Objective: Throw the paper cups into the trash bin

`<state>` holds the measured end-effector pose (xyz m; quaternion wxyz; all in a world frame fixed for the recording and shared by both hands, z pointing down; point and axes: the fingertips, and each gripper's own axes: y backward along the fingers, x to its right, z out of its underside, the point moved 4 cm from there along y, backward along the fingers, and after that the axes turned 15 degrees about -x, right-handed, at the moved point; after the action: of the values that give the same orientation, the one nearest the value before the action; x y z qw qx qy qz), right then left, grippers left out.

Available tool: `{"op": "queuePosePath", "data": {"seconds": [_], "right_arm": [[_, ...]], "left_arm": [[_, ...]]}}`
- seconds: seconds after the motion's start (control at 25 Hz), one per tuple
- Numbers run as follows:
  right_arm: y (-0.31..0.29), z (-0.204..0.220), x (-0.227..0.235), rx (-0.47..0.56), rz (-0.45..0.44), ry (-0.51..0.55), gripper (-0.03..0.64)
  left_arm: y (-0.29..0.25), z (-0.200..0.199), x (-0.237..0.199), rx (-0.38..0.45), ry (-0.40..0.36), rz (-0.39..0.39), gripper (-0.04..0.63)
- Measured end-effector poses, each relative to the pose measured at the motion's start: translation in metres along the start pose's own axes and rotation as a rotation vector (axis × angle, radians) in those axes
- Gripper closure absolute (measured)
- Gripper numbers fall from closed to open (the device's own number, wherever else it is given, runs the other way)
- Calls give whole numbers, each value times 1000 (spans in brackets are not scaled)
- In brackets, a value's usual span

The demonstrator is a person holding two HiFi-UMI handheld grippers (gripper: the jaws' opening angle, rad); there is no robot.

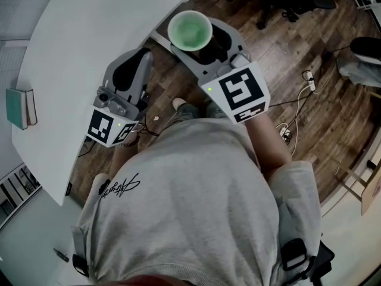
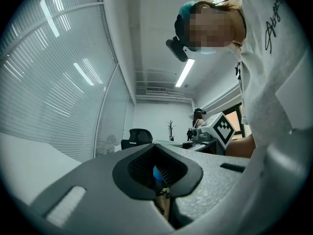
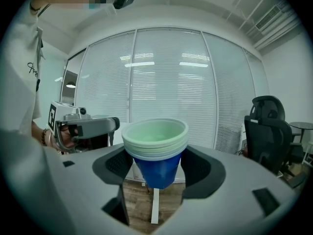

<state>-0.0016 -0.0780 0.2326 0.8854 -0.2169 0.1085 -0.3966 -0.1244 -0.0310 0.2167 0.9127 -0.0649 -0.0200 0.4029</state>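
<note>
Room: office with a wooden floor point(image 1: 297, 58) and a window wall of closed blinds point(image 3: 166, 72); no trash bin shows in any view.
Left hand-held gripper point(image 2: 159, 173): held low by the person's body beside the desk edge; jaws clenched together with nothing between them.
Right hand-held gripper point(image 3: 157, 173): held out ahead over the floor, jaws grasping the paper cups by their blue sides below the rims.
Paper cups point(image 1: 189, 31): a nested stack, blue outside and pale green inside, upright with the mouth up, clear of the desk and in the air.
Desk point(image 1: 89, 52): white, curved, to the person's left; a teal book point(image 1: 21, 107) lies on it, well apart from the cups.
Farther off: cables and a power strip point(image 1: 309, 82) on the floor to the right; a black office chair point(image 3: 266, 126) near the blinds.
Stage (judged): cups are picked up and the carry to the bin is pending.
Risk (judged): the grip is on the outermost cup only, so a tilt or quick swing could let the inner cups slide out. Squeezing harder could crush the thin wall. The cables are a trip hazard while walking.
</note>
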Motion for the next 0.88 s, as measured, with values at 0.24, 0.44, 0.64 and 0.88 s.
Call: {"op": "queuePosePath", "data": {"seconds": [0.24, 0.44, 0.64, 0.88], "right_arm": [[12, 17, 27, -16, 30, -15, 325], [17, 31, 47, 2, 51, -28, 325], [13, 48, 58, -36, 48, -68, 327], [9, 68, 72, -53, 50, -97, 325]], "left_arm": [[-33, 6, 9, -14, 3, 33, 595], [-57, 13, 14, -22, -9, 57, 595], [-76, 25, 16, -42, -14, 89, 595], [-97, 40, 20, -67, -21, 120, 595]]}}
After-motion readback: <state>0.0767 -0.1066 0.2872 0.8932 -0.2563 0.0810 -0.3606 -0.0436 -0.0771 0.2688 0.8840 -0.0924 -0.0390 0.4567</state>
